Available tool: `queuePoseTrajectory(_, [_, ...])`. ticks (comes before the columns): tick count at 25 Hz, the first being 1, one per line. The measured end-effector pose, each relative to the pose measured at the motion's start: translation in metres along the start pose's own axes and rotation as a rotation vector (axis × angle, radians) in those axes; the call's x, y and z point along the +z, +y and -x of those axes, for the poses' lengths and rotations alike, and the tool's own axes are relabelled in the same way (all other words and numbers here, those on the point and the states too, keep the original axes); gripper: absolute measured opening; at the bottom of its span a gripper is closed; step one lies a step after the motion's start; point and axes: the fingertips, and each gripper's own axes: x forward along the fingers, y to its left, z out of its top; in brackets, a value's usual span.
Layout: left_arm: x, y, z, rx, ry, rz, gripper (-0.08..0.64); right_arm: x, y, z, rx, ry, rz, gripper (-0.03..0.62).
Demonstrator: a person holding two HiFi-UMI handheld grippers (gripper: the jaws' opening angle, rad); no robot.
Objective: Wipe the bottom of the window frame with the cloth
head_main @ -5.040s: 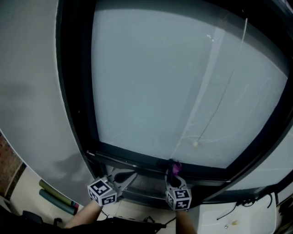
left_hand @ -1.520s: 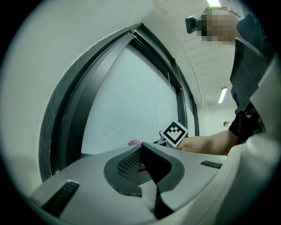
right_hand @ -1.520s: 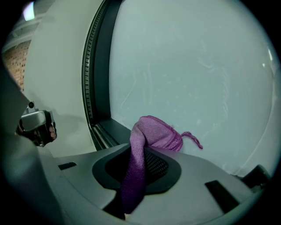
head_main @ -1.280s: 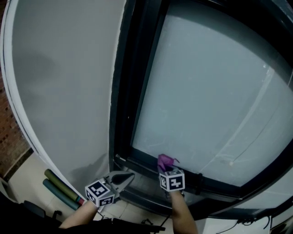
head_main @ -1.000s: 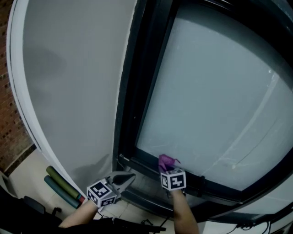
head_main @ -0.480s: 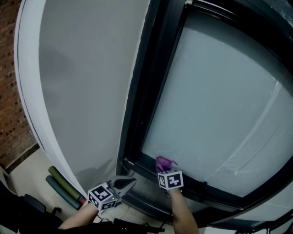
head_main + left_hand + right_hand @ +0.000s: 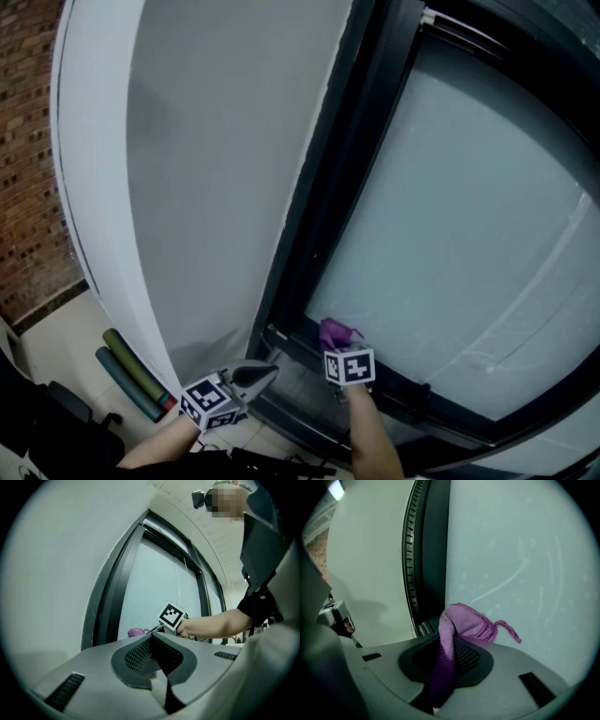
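Note:
A purple cloth (image 7: 336,332) (image 7: 459,623) (image 7: 136,632) is pinched in my right gripper (image 7: 337,345) (image 7: 449,639), which is shut on it. The cloth's bunched end rests against the bottom rail of the dark window frame (image 7: 394,389), close to the frame's lower left corner (image 7: 423,628). My left gripper (image 7: 255,374) (image 7: 152,641) hangs below and left of the frame, shut with nothing between its jaws. The frosted pane (image 7: 469,234) rises above the cloth.
A white wall panel (image 7: 206,178) runs left of the frame's dark upright (image 7: 328,187). Two green rolled mats (image 7: 127,375) lie on the floor at lower left, beside a brick wall (image 7: 28,169). A person's bare forearm (image 7: 370,441) holds the right gripper.
The right gripper with the cloth has slid left along the bottom rail, from the pane's middle to near the lower left corner. The left gripper kept its place below the frame.

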Motion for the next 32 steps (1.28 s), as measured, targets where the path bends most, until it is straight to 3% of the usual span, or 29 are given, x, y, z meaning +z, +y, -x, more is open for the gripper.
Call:
queuePoseTrajectory(9, [-0.004, 0.005, 0.019, 0.041, -0.009, 0.016, 0.002, 0.011, 0.012, -0.015, 0.033, 0.027, 0.016, 0.077])
queuePoseTrajectory(21, [-0.006, 0.019, 0.044, 0.092, -0.005, 0.013, 0.002, 0.032, 0.045, -0.034, 0.054, -0.034, 0.029, 0.076])
queuePoseTrajectory(26, [-0.009, 0.018, 0.045, 0.079, -0.004, 0.019, 0.002, 0.030, 0.054, -0.035, 0.031, -0.061, 0.062, 0.075])
queuePoseTrajectory(32, [-0.004, 0.017, 0.047, 0.081, 0.017, 0.009, 0.002, 0.027, 0.067, -0.023, 0.164, -0.126, -0.050, 0.075])
